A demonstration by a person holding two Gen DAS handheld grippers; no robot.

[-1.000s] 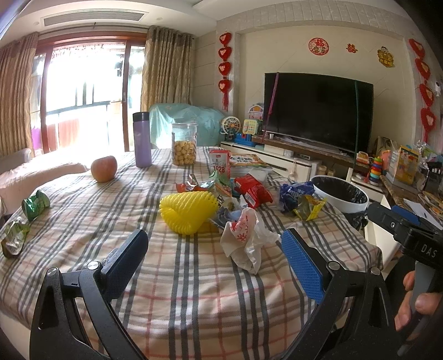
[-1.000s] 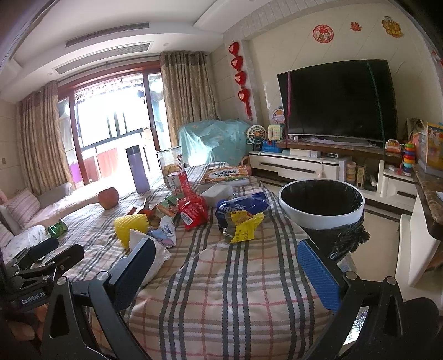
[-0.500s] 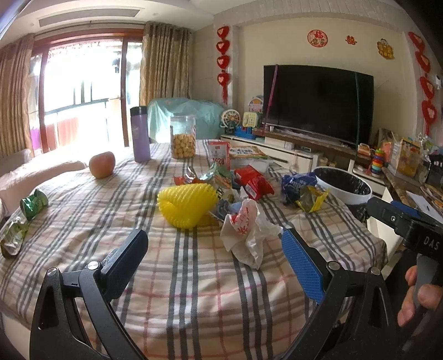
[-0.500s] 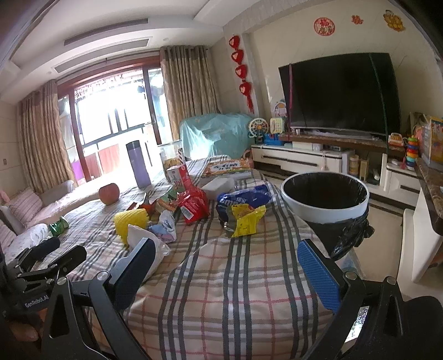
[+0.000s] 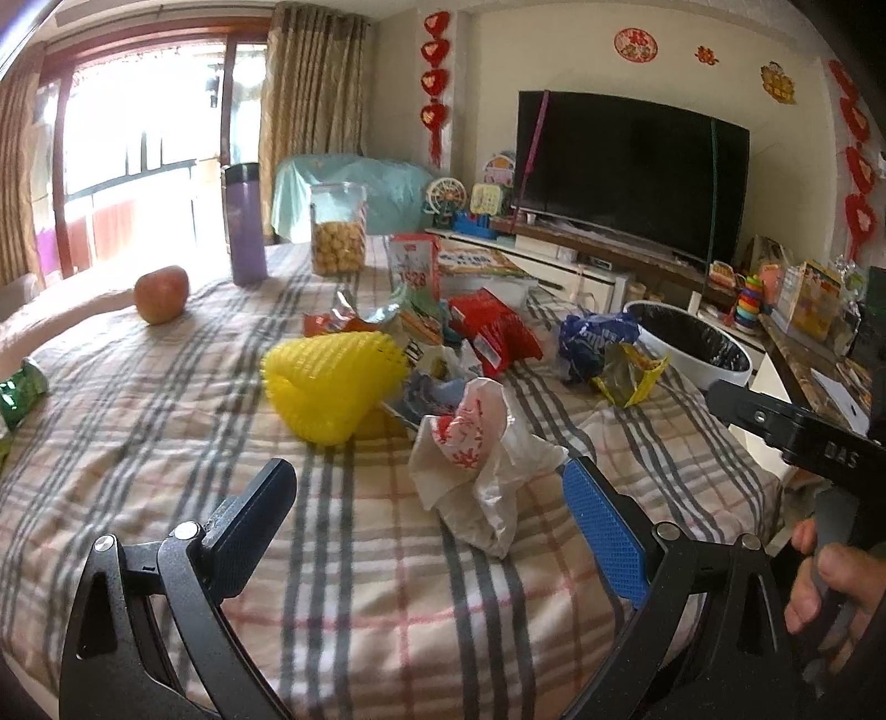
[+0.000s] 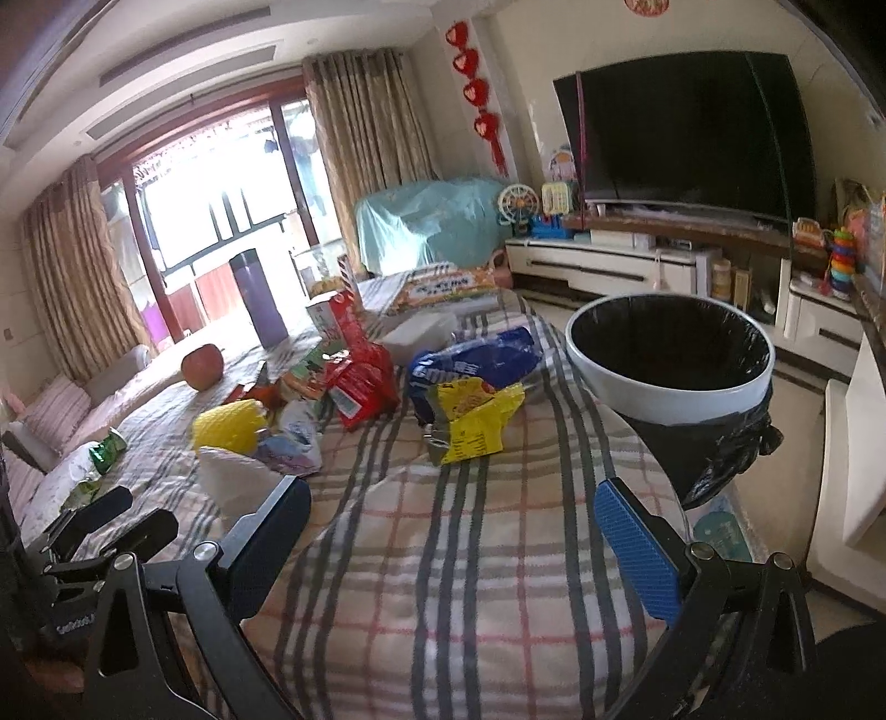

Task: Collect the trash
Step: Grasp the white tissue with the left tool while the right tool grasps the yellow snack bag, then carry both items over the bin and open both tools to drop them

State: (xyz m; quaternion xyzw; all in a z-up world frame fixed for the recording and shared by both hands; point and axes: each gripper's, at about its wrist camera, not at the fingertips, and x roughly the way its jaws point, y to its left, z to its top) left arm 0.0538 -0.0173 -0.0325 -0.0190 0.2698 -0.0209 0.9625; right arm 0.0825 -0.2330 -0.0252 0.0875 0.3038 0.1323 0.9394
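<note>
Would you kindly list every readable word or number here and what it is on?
"1928": red-and-white carton.
"DAS": right gripper body.
"GenRobot.A", cut off: left gripper body.
Snack wrappers, orange book, wall decorations: too blurred.

Daylight glares through the blown-out window (image 5: 127, 138); fisheye bends the edges, with slight blur.

Soft woven plaid cloth (image 5: 166, 421) covers the table, matt and slightly napped. Crumpled white paper wrapper with red print (image 5: 482, 459): thin, creased, dull. Yellow foam net sleeve (image 5: 332, 382): ribbed mesh texture. Red snack packet (image 5: 495, 329) and blue snack bag (image 6: 476, 360): glossy, crinkled film. Round white bin (image 6: 670, 387): smooth rim, shiny black plastic liner.
</note>
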